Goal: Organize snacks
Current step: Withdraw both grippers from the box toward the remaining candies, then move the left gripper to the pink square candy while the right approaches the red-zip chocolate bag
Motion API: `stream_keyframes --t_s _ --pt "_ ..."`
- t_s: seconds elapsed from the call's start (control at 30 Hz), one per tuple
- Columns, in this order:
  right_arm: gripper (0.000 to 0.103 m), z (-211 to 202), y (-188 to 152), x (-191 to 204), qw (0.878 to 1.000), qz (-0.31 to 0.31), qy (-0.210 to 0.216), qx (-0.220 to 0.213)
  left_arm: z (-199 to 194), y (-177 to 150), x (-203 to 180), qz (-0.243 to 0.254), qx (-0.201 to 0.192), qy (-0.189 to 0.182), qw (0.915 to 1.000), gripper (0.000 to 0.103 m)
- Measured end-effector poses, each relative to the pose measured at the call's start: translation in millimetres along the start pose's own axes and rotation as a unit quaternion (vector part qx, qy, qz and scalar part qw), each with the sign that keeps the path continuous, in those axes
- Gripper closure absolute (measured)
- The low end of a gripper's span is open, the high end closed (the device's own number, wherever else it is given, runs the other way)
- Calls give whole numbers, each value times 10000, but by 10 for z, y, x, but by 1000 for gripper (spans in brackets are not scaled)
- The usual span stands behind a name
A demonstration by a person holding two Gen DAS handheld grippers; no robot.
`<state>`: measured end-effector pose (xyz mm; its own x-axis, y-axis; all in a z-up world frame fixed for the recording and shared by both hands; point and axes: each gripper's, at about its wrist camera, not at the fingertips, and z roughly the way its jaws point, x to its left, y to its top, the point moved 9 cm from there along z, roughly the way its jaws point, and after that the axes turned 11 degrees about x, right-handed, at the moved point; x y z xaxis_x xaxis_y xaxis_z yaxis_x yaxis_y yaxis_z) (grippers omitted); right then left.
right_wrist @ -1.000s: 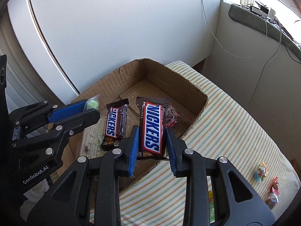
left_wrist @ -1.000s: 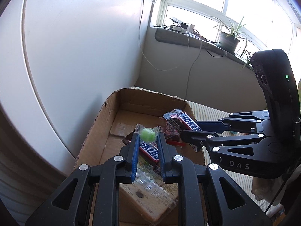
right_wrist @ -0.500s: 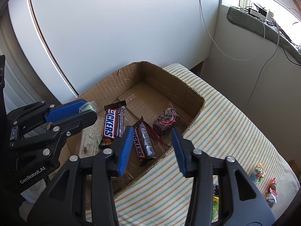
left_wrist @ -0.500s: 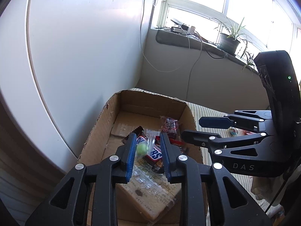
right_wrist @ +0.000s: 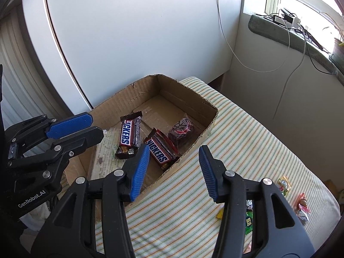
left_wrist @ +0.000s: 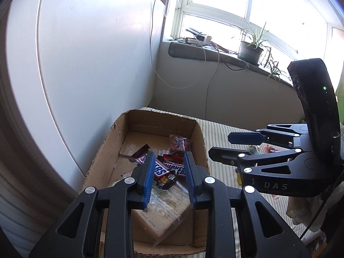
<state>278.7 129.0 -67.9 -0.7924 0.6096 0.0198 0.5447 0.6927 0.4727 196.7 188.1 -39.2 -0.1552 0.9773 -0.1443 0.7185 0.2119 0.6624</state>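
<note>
An open cardboard box (right_wrist: 189, 92) stands on a striped cloth. In it lie two Snickers bars, one (right_wrist: 129, 136) on the left and one (right_wrist: 160, 152) beside it, and a dark wrapped candy (right_wrist: 182, 129). The bars (left_wrist: 165, 169) and the candy (left_wrist: 178, 143) also show in the left wrist view. My left gripper (left_wrist: 168, 172) is open and empty above the box (left_wrist: 197, 133); it also shows in the right wrist view (right_wrist: 86, 126). My right gripper (right_wrist: 174, 167) is open and empty over the box's near wall; it also shows in the left wrist view (left_wrist: 228, 144).
Several small wrapped candies lie on the striped cloth (right_wrist: 247, 142) at the right: a green packet (right_wrist: 249, 220), a red one (right_wrist: 302, 207) and another (right_wrist: 284, 186). A white wall (right_wrist: 139, 32) stands behind the box. A potted plant (left_wrist: 251, 49) and cables sit on the windowsill.
My right gripper opened and let its Snickers bar fall into the box, then drew back. My left gripper opened and the green candy dropped out of it into the box.
</note>
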Motion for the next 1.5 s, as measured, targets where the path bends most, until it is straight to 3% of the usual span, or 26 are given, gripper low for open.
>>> stream_keyframes --t_s 0.1,0.2,0.43,0.6,1.0,1.23,1.5 --pt "52 -89 -60 -20 10000 14 -40 -55 -60 -7 -95 81 -62 -17 9999 77" --pt "41 -187 -131 -77 9998 52 -87 -147 -97 -21 -218 158 -97 -83 9998 77" --pt "41 -473 -458 -365 9991 229 -225 -287 -139 -93 -513 292 -113 -347 9989 77" --pt "41 -649 -789 -747 9971 563 -378 -331 -70 -175 -815 440 -18 -598 9972 66" --pt "40 -806 -1735 -1750 9841 1544 -859 -185 343 -497 -1473 573 542 -1134 9904 66" --pt "40 -691 -2193 -2108 9775 1837 -1034 37 602 -715 -1865 762 958 -1383 9828 66" --pt "40 -525 -2229 -2323 9766 1981 -840 74 901 -903 -2225 881 1396 -1548 9741 66"
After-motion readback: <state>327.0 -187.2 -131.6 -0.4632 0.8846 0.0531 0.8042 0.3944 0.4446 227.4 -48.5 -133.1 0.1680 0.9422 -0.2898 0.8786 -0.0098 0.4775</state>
